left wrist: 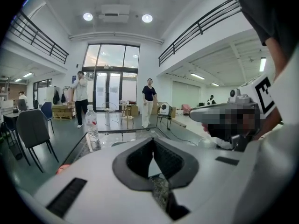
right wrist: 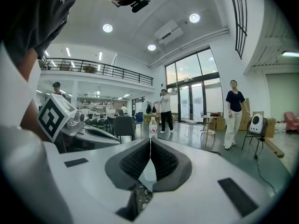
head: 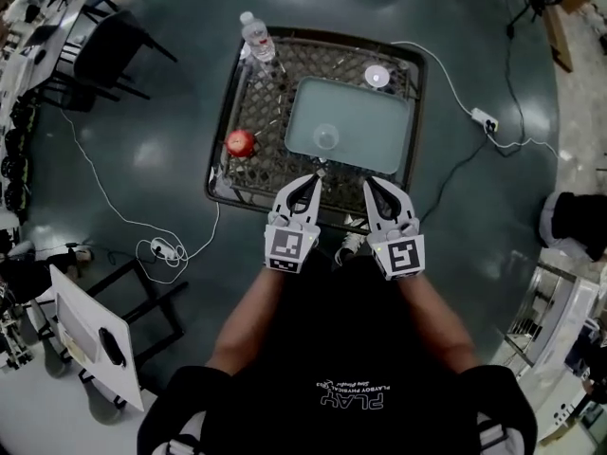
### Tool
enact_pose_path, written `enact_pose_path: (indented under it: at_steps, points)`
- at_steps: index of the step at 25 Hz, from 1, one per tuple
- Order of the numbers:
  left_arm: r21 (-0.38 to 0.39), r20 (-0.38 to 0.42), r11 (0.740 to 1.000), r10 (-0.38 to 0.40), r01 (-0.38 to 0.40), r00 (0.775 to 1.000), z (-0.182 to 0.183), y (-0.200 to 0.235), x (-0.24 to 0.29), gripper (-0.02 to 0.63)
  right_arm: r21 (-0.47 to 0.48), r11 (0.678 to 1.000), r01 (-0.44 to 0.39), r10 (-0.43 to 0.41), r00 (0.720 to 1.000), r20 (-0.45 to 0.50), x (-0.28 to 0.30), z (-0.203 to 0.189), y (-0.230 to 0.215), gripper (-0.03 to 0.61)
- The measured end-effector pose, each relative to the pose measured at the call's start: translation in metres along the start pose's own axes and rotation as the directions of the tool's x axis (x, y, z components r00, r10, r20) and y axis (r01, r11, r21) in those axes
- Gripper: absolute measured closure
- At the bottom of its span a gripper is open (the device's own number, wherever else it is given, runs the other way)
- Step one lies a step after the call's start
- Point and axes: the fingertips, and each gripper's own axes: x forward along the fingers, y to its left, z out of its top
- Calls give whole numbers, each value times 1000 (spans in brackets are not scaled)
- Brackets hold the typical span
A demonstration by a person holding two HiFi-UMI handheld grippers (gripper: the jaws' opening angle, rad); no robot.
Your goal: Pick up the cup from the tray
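Note:
A clear cup [head: 326,136] stands near the middle of a pale tray [head: 379,145] on a wire-mesh table [head: 256,102]. Both grippers hover side by side over the table's near edge, just short of the tray. My left gripper [head: 315,178] is shut and empty, its tips pointing at the tray's near left corner. My right gripper [head: 368,184] is also shut with nothing in it. The left gripper view shows the left gripper's [left wrist: 153,140] pads meeting, and the right gripper view shows the right gripper's [right wrist: 150,140] pads meeting. The cup is hidden behind the jaws in both gripper views.
A water bottle [head: 257,38] stands at the table's far left corner, a red apple [head: 241,143] lies left of the tray and a small white round object [head: 377,77] sits behind it. A power strip [head: 485,119] and cables lie on the floor. People stand by the far doors [left wrist: 148,101].

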Motion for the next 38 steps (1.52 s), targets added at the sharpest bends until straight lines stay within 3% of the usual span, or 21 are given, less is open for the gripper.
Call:
enact_pose_path:
  at_steps: [4,8,13,22,29,38]
  points:
    - [13,-41,1000,-18,19,999,-17,9,11,604,11,999,43,-42,999,-32,6,-14,-2,571]
    - [53,-132,999,11,-4,991,-43,22,26,595,43,996,74,-73,997,-40,15,-18,-1,571]
    - [45,-207,999,8,2,978,-76,22,50,459,40,995,92,-90,995,-53,19,-20,-1,571]
    - [40,-288,999,31,-20,957,-114,36,88,333,38,995,97,-93,991,-98,19,-34,3,571]
    - [0,-305,1000,19,-19,952,-126,41,116,318,48,994,96,-89,987,-133,21,-53,5,571]
    - [23,-314,1000,14,-7,949,-135,41,141,319,63,992,110,-90,961,-262,24,-102,-6,571]
